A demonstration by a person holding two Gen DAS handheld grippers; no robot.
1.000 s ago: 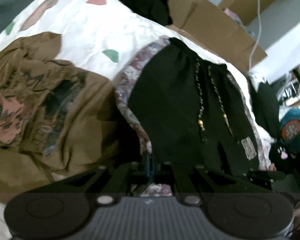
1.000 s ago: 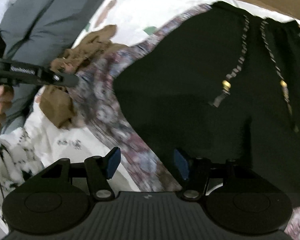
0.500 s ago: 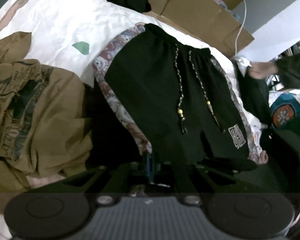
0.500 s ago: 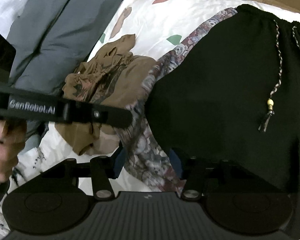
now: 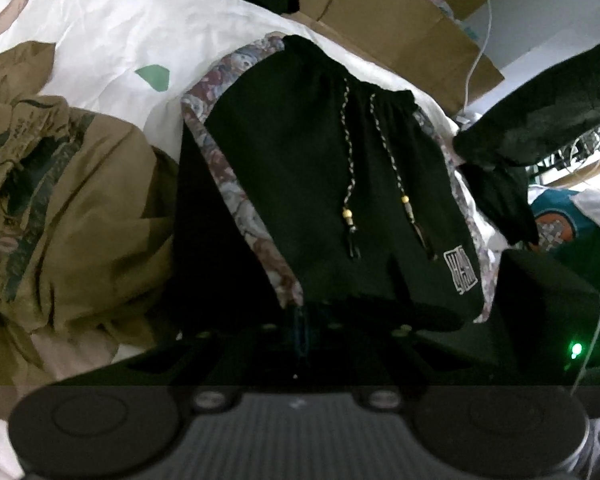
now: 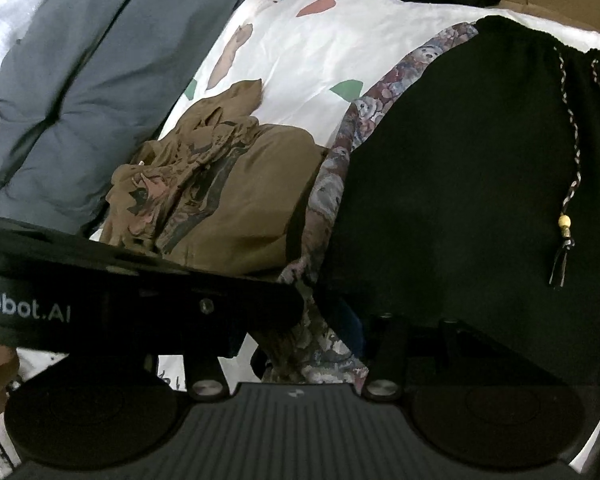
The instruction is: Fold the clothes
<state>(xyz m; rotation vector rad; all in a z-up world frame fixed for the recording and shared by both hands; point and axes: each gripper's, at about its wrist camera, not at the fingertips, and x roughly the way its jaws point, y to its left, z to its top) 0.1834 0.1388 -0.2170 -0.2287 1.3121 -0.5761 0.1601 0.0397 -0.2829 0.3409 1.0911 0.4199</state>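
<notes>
Bedding [image 5: 204, 36], white with coloured patches, forms the work surface, with a grey quilted cover [image 6: 100, 72] along one side. Black shorts [image 5: 300, 184] with floral side stripes lie flat on the bedding, waistband at the far end and hem at the near end. A crumpled brown T-shirt [image 5: 72, 208] with a dark print lies just beside the shorts. Cardboard boxes [image 5: 400, 28] stand beyond the bed. A white outlined logo patch [image 5: 462, 266] sits near the hem; its letters cannot be read. Two braided drawstrings [image 5: 350, 152] with yellow beads lie on the front. The left gripper [image 5: 300, 320] bears the partial marking "Robot.AI", seen from the right wrist view. Its fingers are pressed together at the hem by the floral stripe, pinching the fabric. The right gripper [image 6: 308, 344] has its fingers at a narrow gap, clamped on the floral stripe edge of the shorts.
</notes>
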